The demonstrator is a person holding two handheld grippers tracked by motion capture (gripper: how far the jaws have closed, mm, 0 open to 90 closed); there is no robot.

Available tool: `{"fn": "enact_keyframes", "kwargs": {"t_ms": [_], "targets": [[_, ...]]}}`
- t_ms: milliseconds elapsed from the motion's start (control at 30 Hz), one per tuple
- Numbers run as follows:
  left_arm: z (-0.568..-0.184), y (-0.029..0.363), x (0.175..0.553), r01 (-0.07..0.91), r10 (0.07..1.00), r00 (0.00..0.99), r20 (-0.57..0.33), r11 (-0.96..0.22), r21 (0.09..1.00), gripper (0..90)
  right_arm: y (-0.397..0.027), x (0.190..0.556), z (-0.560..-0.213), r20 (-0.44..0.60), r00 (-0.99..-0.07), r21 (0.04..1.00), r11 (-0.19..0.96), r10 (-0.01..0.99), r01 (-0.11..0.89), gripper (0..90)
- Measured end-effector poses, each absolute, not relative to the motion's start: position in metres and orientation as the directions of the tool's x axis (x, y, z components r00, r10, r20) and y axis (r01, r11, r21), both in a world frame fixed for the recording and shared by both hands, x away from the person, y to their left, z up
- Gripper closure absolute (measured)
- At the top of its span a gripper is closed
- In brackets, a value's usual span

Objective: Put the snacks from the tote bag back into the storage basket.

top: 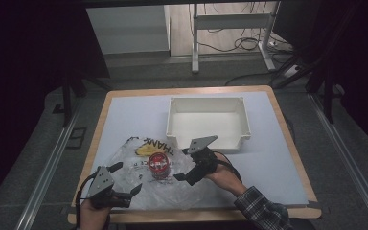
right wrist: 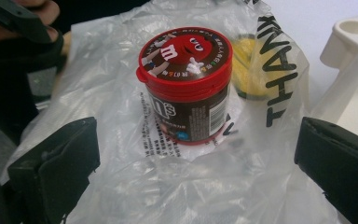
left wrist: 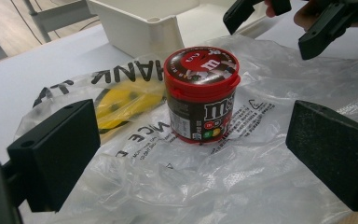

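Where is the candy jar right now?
In the high view the candy jar stands upright on the plastic bag near the table's front edge, between the left tool and right tool, in front of the white bin.

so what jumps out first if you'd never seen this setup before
The red-lidded candy jar stands upright on a crumpled clear plastic bag near the front of the table, bright against everything else. Both open grippers flank it, the left gripper at the near left, the right gripper just to its right. Behind sits a white bin.
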State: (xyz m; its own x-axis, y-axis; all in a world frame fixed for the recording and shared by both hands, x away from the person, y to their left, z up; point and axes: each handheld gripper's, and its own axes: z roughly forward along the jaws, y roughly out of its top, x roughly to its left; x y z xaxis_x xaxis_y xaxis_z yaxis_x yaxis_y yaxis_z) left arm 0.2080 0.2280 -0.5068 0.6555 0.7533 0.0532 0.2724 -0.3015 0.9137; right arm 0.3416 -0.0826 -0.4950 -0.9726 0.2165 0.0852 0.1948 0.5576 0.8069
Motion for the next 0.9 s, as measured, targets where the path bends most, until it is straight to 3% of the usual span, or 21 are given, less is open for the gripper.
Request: {"fn": "enact_keyframes", "kwargs": {"t_ms": [900], "targets": [[-0.507, 0.229, 0.208, 0.273, 0.756, 0.653, 0.052, -0.299, 0.914, 2.8, -0.057, 0.350, -0.499, 0.067, -0.971, 0.755, 0.625, 0.229, 0.200, 0.4]]}}
